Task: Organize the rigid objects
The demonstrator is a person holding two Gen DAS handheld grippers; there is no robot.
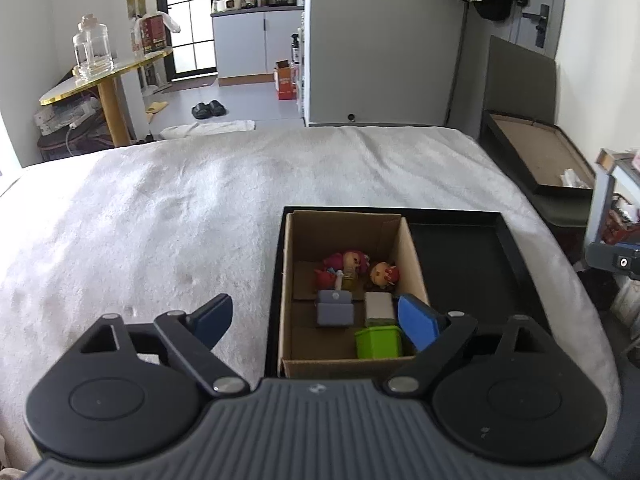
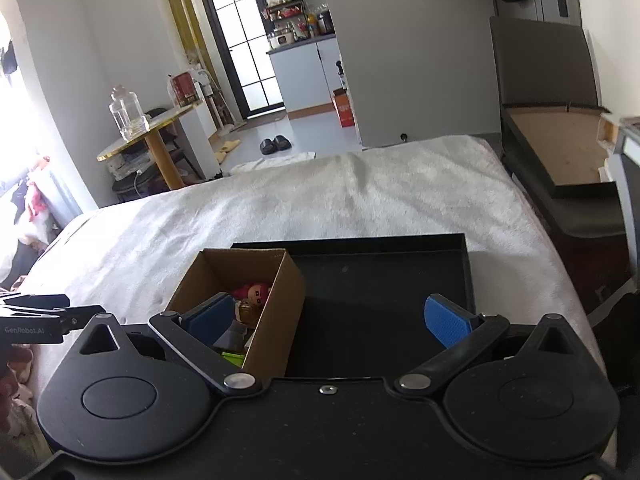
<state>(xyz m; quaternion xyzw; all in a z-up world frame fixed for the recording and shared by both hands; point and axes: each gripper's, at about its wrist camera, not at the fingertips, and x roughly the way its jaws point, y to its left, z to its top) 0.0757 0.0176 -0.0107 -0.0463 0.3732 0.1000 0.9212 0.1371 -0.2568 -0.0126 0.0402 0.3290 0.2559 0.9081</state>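
White blanket on bed, black tray at right, cardboard box in its left half.
Box holds two dolls, grey block, green cube; left tongs and right tongs both wide, empty.

You see an open cardboard box in the black tray's left half, holding 2 dolls, a grey block, a beige block and a green container.
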